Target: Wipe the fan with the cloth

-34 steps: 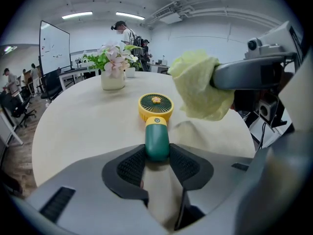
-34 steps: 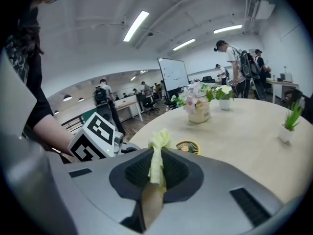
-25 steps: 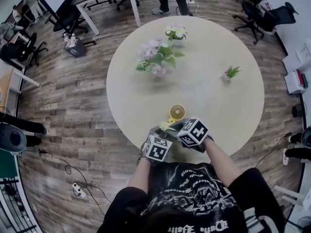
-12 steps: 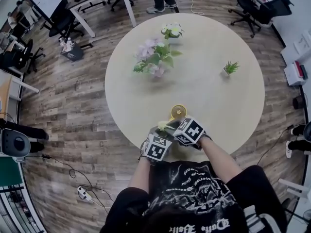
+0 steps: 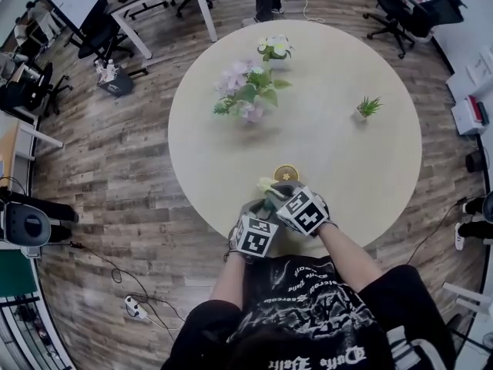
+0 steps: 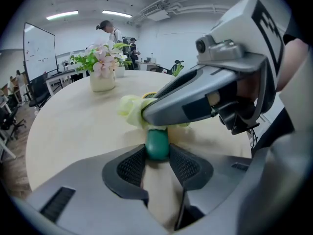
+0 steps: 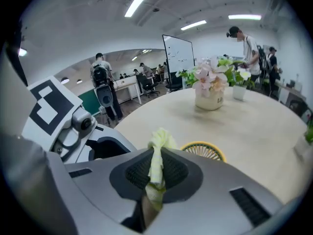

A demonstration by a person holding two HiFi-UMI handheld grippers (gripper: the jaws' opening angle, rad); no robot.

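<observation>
A small fan with a yellow grille [image 5: 286,173] stands near the front edge of the round table [image 5: 362,168]. My left gripper [image 6: 157,156] is shut on the fan's green handle [image 6: 157,144] and holds it still. My right gripper [image 7: 155,173] is shut on a pale yellow-green cloth [image 7: 157,153], bunched between its pads. In the left gripper view the right gripper crosses over the handle, with the cloth [image 6: 129,110] at its tip against the fan. In the right gripper view the yellow grille [image 7: 205,151] lies just beyond the jaws, to the right. In the head view the cloth [image 5: 266,183] sits beside the fan's lower left.
A vase of pink flowers [image 5: 248,92] and a small white-flowered pot [image 5: 276,50] stand at the table's far side, and a little green plant [image 5: 368,110] to the right. Office chairs and desks ring the table, and people stand at the back.
My right gripper has swung with the cloth toward the fan and now covers the fan's lower part in the head view. The left gripper has stayed put on the handle.
</observation>
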